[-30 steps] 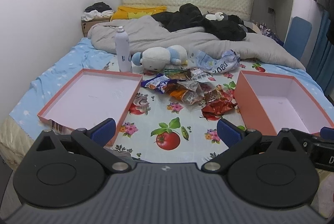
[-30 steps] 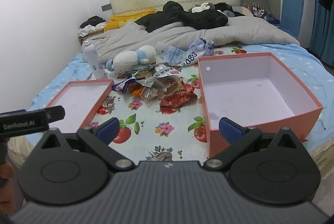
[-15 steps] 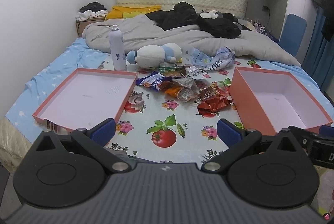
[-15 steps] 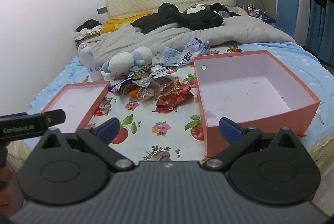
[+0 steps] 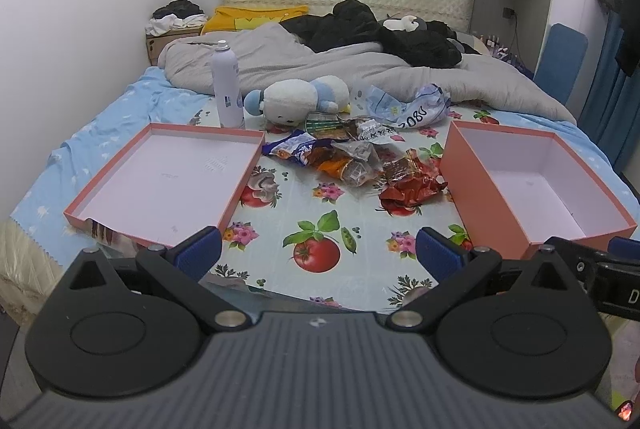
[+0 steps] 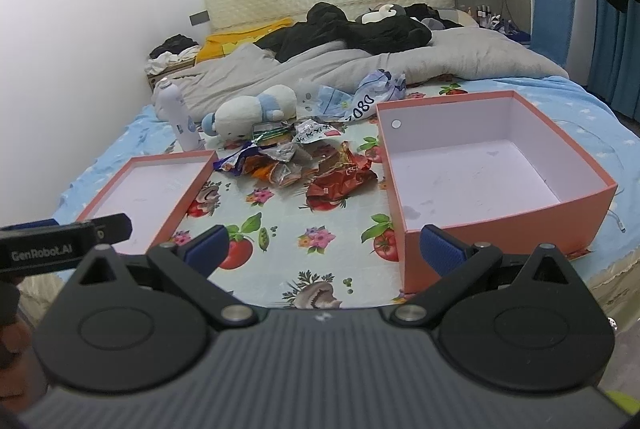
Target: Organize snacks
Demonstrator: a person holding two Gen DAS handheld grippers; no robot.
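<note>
Left gripper (image 5: 318,255) and right gripper (image 6: 325,245), jaws wide, empty; snack pile (image 5: 352,161) at 12 o'clock, wrappers perhaps overlapping.

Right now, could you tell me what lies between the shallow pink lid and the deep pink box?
A pile of snack packets on the flowered cloth, between lid and box; both wrist views show it.

I count two pink boxes on the bed: one shallow tray (image 5: 160,169) on my left and one deep box (image 5: 532,181) on my right. Between them lies one heap of snack packs (image 5: 352,157); I cannot count the packs, as they overlap. Behind it I see one plush toy (image 5: 296,99), one white bottle (image 5: 226,85) and one crumpled bag (image 5: 408,105).
</note>
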